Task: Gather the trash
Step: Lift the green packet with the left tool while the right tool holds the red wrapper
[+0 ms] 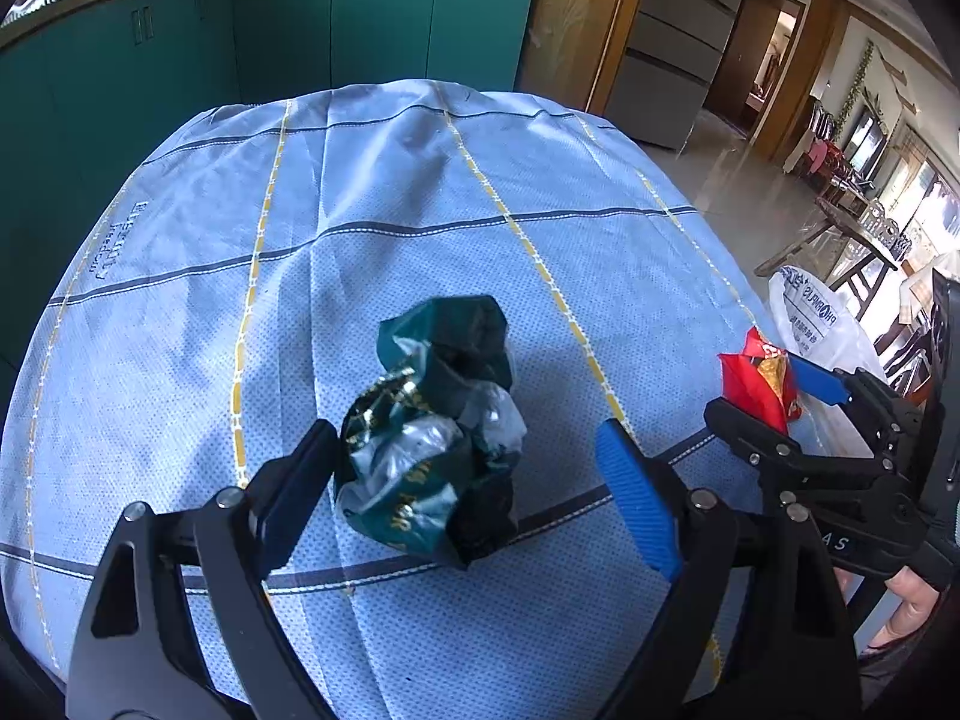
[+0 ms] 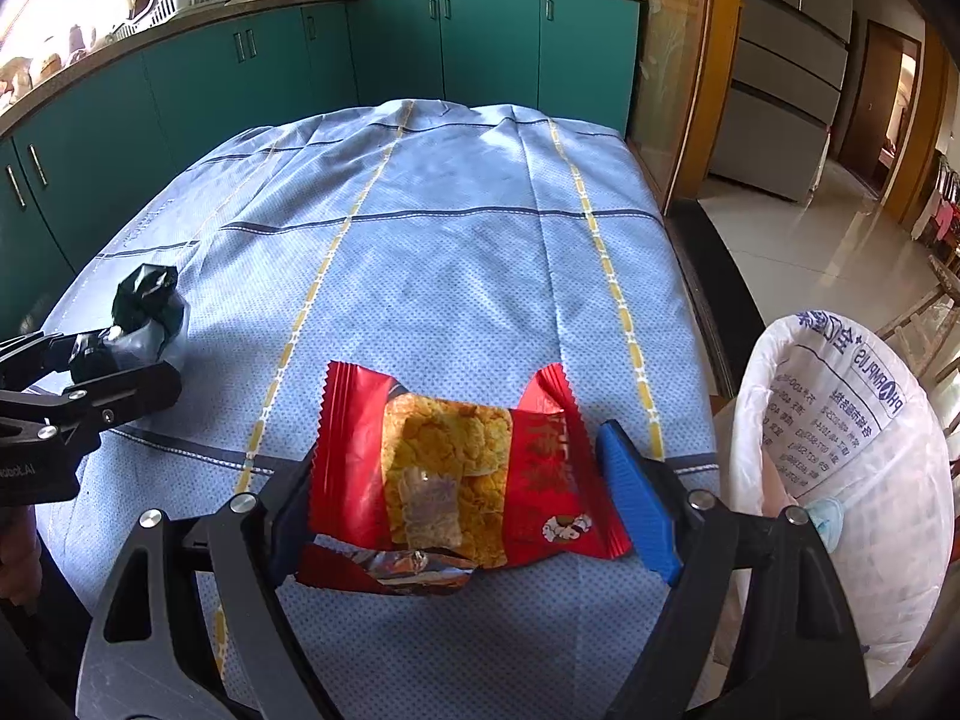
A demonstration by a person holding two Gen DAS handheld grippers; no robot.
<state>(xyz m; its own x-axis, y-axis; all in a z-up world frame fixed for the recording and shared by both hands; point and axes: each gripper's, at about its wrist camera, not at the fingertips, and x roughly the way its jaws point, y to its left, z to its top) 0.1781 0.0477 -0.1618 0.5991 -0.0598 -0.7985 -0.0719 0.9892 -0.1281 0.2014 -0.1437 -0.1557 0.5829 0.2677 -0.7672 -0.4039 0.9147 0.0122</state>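
Counted across both views, there are two wrappers on one blue checked tablecloth, namely one crumpled dark green wrapper and one red snack wrapper, along with one white bag-lined bin and two grippers, the left gripper and the right gripper.

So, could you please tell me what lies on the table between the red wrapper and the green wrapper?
Only bare tablecloth, seen in the right wrist view, separates the red wrapper from the green wrapper.
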